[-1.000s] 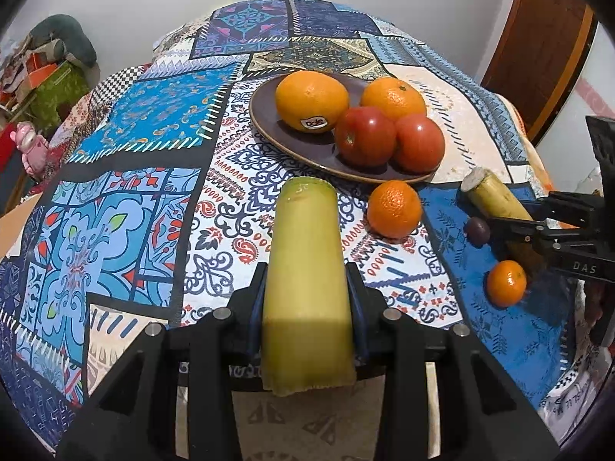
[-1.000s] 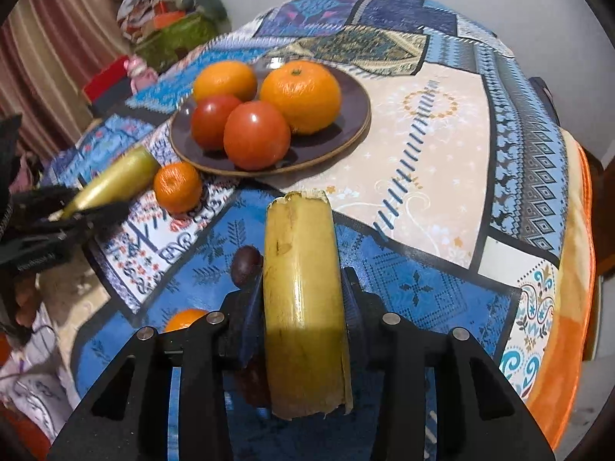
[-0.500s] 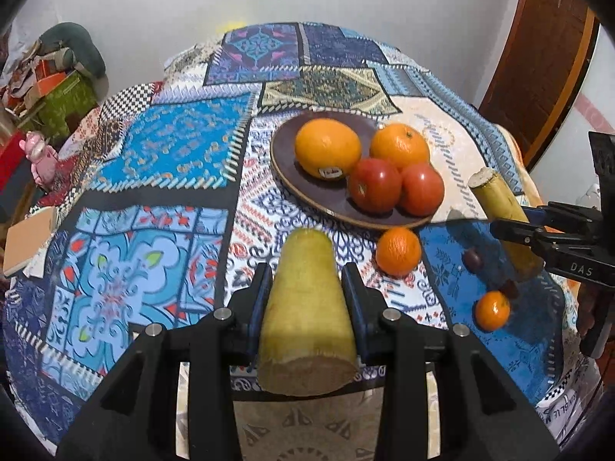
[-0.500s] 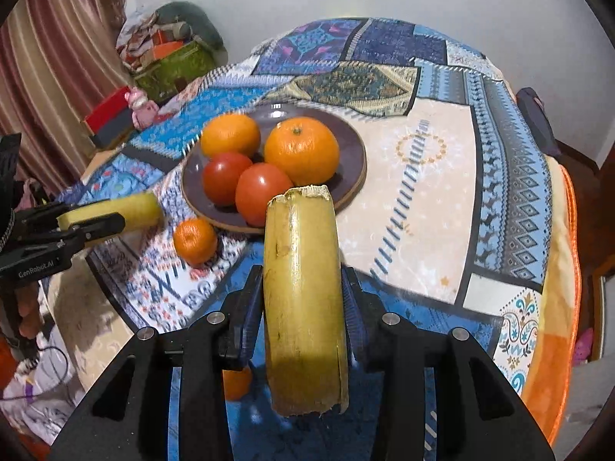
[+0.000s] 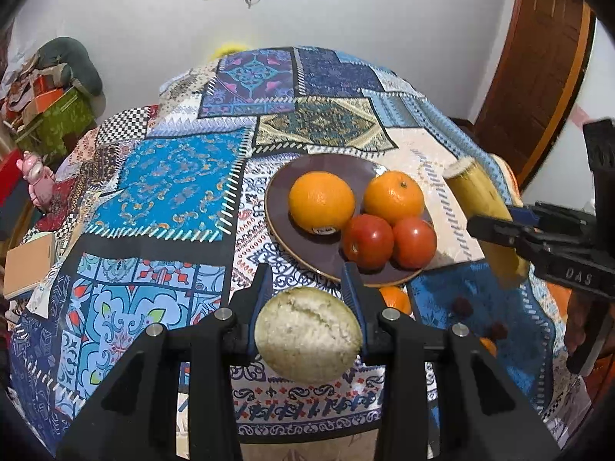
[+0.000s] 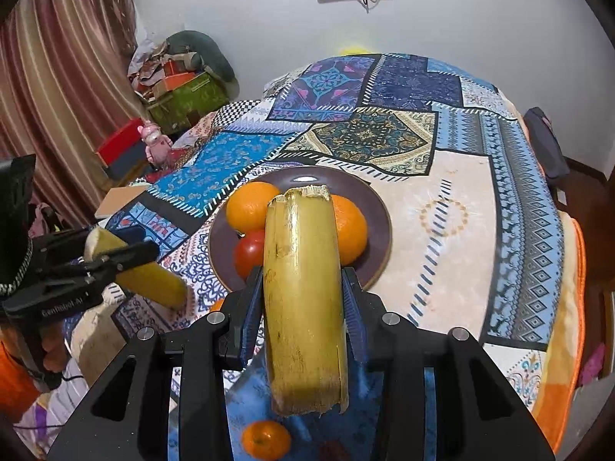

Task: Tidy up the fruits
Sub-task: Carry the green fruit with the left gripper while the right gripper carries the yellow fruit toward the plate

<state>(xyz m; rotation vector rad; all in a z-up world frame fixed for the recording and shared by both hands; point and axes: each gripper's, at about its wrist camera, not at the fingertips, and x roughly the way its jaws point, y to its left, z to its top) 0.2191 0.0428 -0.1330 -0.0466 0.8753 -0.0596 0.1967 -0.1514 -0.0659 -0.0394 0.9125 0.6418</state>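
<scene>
The left tongs [image 5: 307,296] grip a thick pale yellow-green cane piece [image 5: 307,340], held above the patchwork-covered bench [image 5: 165,180], left of the round dark brown plate [image 5: 280,207]. On this plate lie two large oranges [image 5: 321,199] and two red tomatoes [image 5: 368,242]. Right of the plate, the right tongs [image 6: 303,292] are closed on a second, more yellow cane piece [image 6: 303,299], also in the air. I judge the step is carrying both cane pieces; the next move needs a free place near the plate to lay them down gently. In front of the plate I count two small mandarins [image 5: 394,299] and two small dark red fruits [image 5: 461,306] on the cloth.
</scene>
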